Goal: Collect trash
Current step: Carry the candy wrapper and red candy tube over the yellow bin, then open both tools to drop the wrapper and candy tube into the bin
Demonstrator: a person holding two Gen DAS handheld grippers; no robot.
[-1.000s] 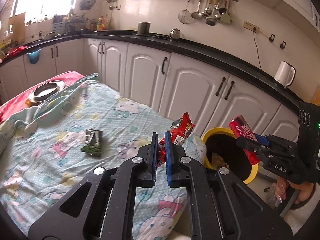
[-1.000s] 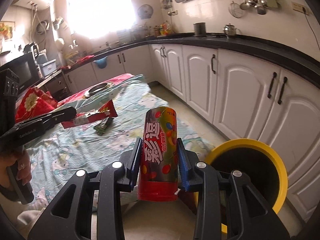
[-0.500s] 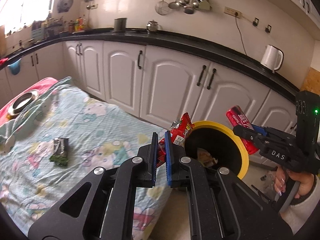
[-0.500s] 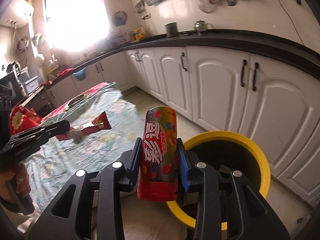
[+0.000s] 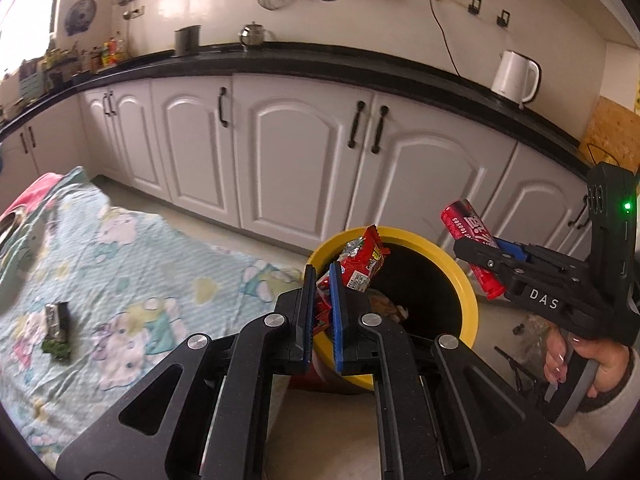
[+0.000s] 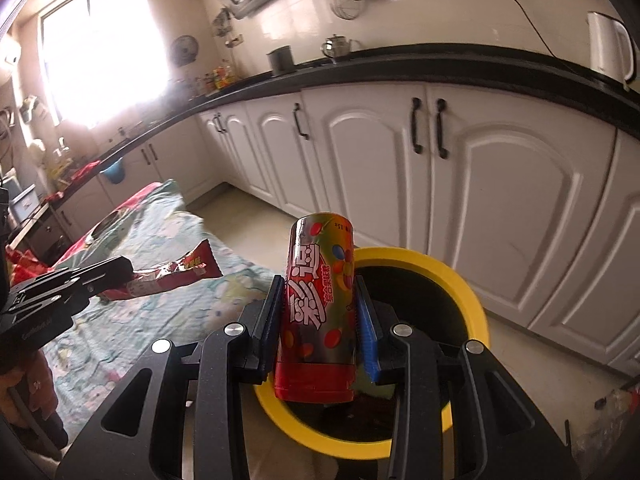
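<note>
On the left of the left wrist view, a small green-and-silver wrapper (image 5: 58, 332) lies on the cartoon-print cloth (image 5: 160, 272), well apart from both tools; by the look of it, it is trash not yet collected. Toward the centre, the left gripper (image 5: 320, 280) is clamped almost flat on a red snack wrapper (image 5: 362, 262), whose free end sticks up and forward above the near rim of the yellow-rimmed bin (image 5: 468, 292). Some scraps show at the bottom of the bin. To the right, the right gripper (image 5: 486, 254) holds a red candy tube (image 5: 470, 248), which points up and to the left above the bin's far-right rim, with a hand (image 5: 580, 360) on the handle below.

The right wrist view confirms that grip: the jaws stand part-way apart with both pads pressed on the sides of the candy tube (image 6: 320, 304), which is upright in front of the dark mouth of the bin (image 6: 460, 280).

The step in hand appears to be the drop. To do it well, each item should be carried fully inside the yellow ring before release. The wrapper is light and likely to flutter, so it is best let go low and close to the opening. The tube is rigid and could bounce off the rim, so its base should be clear of the edge before the jaws part.
</note>
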